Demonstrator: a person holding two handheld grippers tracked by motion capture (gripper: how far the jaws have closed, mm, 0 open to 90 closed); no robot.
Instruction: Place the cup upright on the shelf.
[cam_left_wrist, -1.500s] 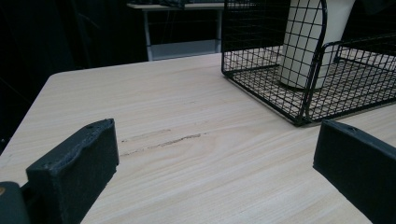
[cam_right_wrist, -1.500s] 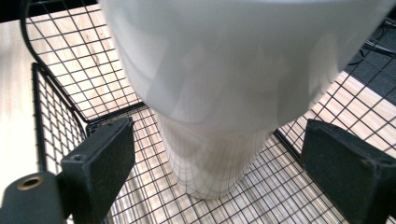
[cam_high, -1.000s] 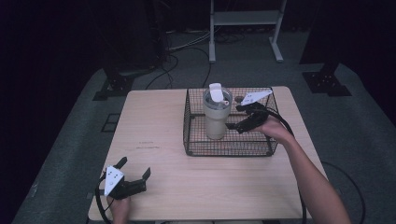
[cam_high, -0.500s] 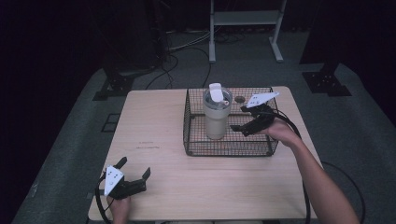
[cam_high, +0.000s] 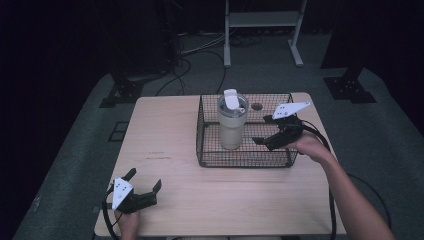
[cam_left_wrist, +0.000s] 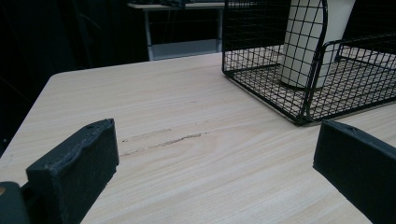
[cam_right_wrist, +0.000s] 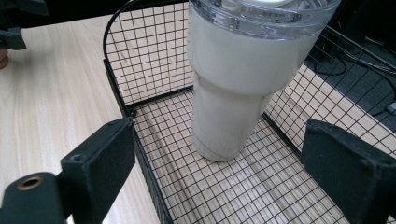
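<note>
The wooden desk (cam_high: 175, 150) carries a black wire basket (cam_high: 207, 150) toward its far side. A cream tumbler (cam_high: 231, 125) stands upright inside the basket, nearer its left wall. The right tool (cam_high: 265, 131) hangs over the basket just beside the tumbler, jaws spread. The left tool (cam_high: 145, 185) rests at the desk's near corner, jaws spread too.

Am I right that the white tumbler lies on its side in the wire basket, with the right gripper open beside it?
Not quite. The tumbler stands upright on the floor of the wire basket, lid on top, as the high view and the right gripper view show. The rest holds: the right gripper is open, its jaws apart and short of the tumbler.
</note>
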